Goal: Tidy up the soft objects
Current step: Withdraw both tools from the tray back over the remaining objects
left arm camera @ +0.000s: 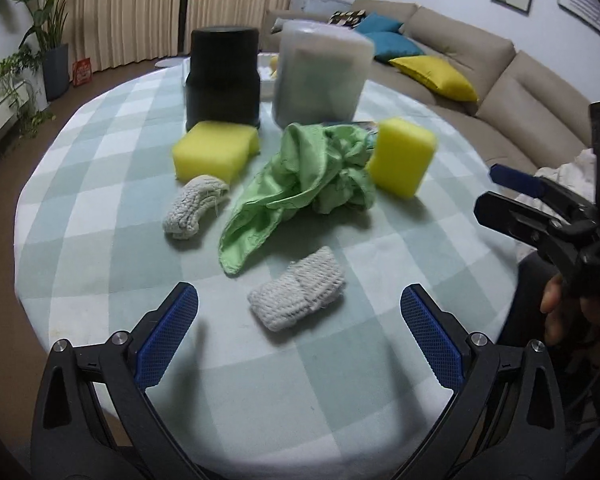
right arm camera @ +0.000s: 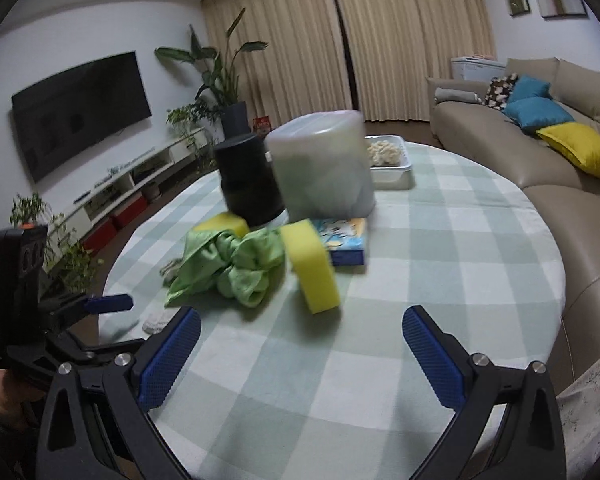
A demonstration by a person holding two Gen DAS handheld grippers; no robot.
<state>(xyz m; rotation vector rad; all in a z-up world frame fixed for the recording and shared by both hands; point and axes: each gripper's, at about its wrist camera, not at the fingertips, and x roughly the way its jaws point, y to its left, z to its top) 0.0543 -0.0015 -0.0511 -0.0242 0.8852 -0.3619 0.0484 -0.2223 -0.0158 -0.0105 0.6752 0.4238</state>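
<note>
A crumpled green cloth (left arm camera: 304, 176) lies mid-table, also in the right wrist view (right arm camera: 231, 264). A flat yellow sponge (left arm camera: 213, 150) lies to its left and an upright yellow sponge (left arm camera: 402, 156) (right arm camera: 314, 266) stands to its right. Two grey-white knitted rolls lie nearer: one on the left (left arm camera: 193, 210), one (left arm camera: 297, 294) just ahead of my left gripper (left arm camera: 300, 336), which is open and empty. My right gripper (right arm camera: 302, 360) is open and empty, short of the upright sponge. It also shows in the left wrist view (left arm camera: 516, 188).
A black cylindrical container (left arm camera: 223, 76) and a translucent grey bin (left arm camera: 320, 72) stand behind the soft things. A blue booklet (right arm camera: 346, 240) lies by the bin. A white tray (right arm camera: 392, 166) holds pale items at the back. The checked tablecloth (right arm camera: 420, 280) covers the round table; a sofa (right arm camera: 560, 184) is right.
</note>
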